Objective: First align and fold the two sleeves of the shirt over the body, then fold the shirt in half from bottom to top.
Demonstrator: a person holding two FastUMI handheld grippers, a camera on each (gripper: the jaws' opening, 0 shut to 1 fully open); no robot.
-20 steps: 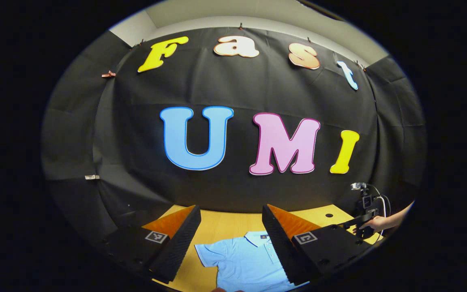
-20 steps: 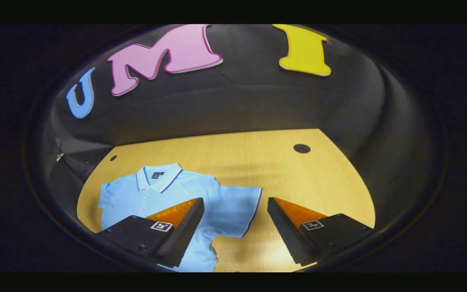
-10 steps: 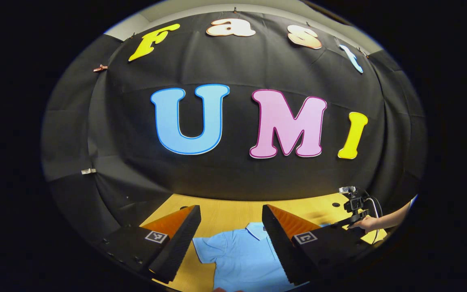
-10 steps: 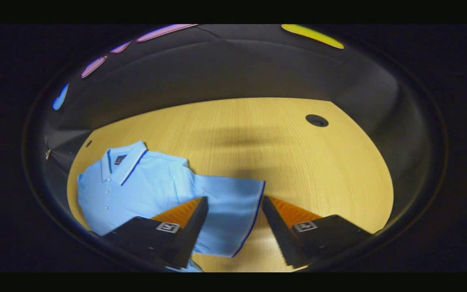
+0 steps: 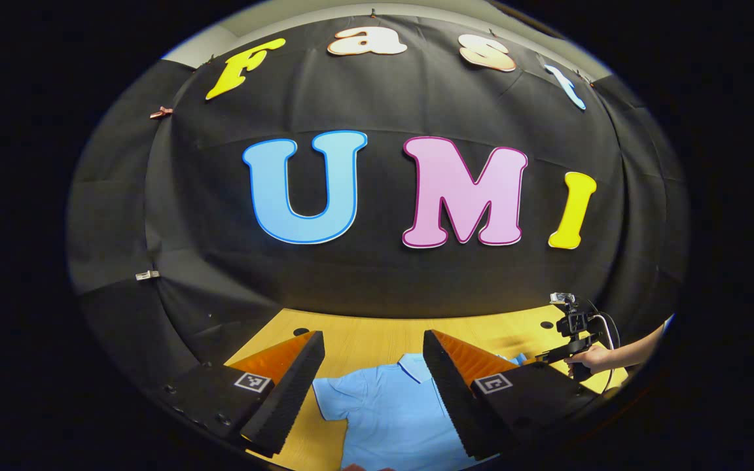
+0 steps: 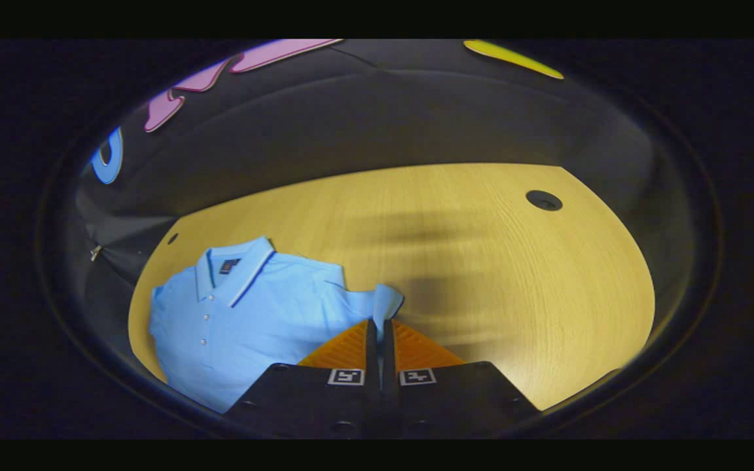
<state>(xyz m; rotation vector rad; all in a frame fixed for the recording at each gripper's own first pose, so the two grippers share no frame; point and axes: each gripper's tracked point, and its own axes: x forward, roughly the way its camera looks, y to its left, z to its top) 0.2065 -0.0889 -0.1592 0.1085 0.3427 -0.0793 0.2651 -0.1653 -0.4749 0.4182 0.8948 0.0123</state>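
Observation:
A light blue polo shirt (image 6: 246,314) lies face up on the wooden table (image 6: 514,281), collar toward the back wall. My right gripper (image 6: 381,327) is shut on the shirt's sleeve (image 6: 387,302), which stands bunched up between its fingers. In the left gripper view the shirt (image 5: 383,412) lies below my left gripper (image 5: 374,383), which hovers open above it with nothing between its fingers. Farther right in that view, the right gripper (image 5: 550,356) shows in a person's hand (image 5: 590,358).
Black cloth walls close in the table at the back and sides. A round cable hole (image 6: 544,200) sits in the table's far right, and a smaller hole (image 6: 172,239) lies near the far left corner. Bare wood stretches to the right of the shirt.
My right gripper has gone from open over the sleeve to shut on it, and the sleeve is now gathered and raised. The left gripper stays open and has barely moved.

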